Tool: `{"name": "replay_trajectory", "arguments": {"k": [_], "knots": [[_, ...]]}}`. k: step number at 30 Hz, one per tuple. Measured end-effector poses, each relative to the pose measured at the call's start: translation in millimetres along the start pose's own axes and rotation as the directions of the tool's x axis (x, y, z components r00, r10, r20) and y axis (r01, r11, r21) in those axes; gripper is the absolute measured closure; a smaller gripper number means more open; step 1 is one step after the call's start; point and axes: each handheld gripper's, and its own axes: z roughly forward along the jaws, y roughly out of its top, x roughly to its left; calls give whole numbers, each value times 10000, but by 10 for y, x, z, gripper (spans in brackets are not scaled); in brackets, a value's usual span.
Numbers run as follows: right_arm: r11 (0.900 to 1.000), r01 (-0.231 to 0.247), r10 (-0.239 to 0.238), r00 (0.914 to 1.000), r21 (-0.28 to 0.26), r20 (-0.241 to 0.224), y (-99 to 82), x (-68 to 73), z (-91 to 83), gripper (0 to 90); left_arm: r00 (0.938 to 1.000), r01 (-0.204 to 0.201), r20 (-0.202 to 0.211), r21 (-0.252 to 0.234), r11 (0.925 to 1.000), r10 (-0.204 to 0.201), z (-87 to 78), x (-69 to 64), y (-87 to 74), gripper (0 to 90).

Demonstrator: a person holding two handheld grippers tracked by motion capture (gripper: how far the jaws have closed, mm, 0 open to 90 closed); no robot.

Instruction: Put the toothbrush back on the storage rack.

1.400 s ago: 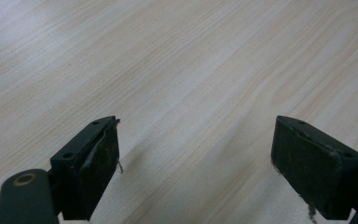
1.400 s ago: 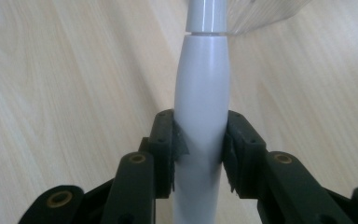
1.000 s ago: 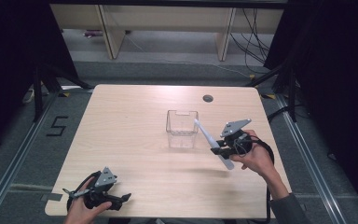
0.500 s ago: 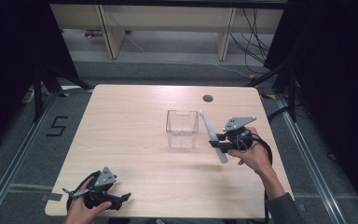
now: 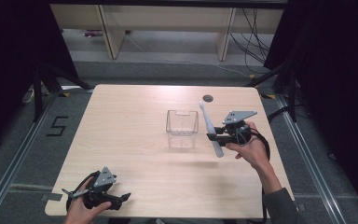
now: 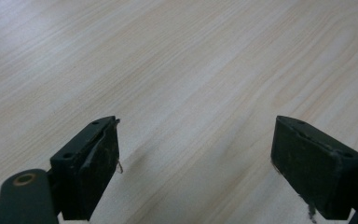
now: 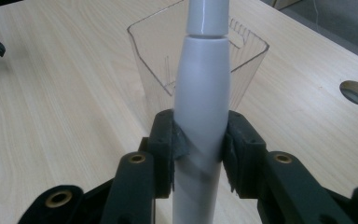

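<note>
We are holding the toothbrush [image 5: 209,126] clamped in the right gripper [image 5: 213,136] fingers, raised nearly upright just beside the clear cup [image 5: 182,127] on the tabletop [image 5: 130,140]. Pickup is done; placing it inside remains. The left gripper [image 5: 121,198] fingers are standing wide, empty.

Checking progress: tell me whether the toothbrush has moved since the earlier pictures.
Yes. Held in the right gripper, the toothbrush has swung more upright, its head now right of the clear container.
</note>
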Motion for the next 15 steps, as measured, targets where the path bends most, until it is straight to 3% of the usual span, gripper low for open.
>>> {"name": "replay_trajectory", "arguments": {"k": [2,6,15], "knots": [[9998,-181,181,9998,-66,-35,26,7,-10,671,10000,84,-7,-85,9999,-84,8,-3,3,149],[9997,45,-43,10000,-258,64,77,-23,-26,671,10000,-45,-70,69,10000,45,10,6,0,149],[9980,-77,77,10000,-627,-8,239,-52,-48,671,10000,43,-58,-9,10000,-43,9,-2,-4,149]]}}
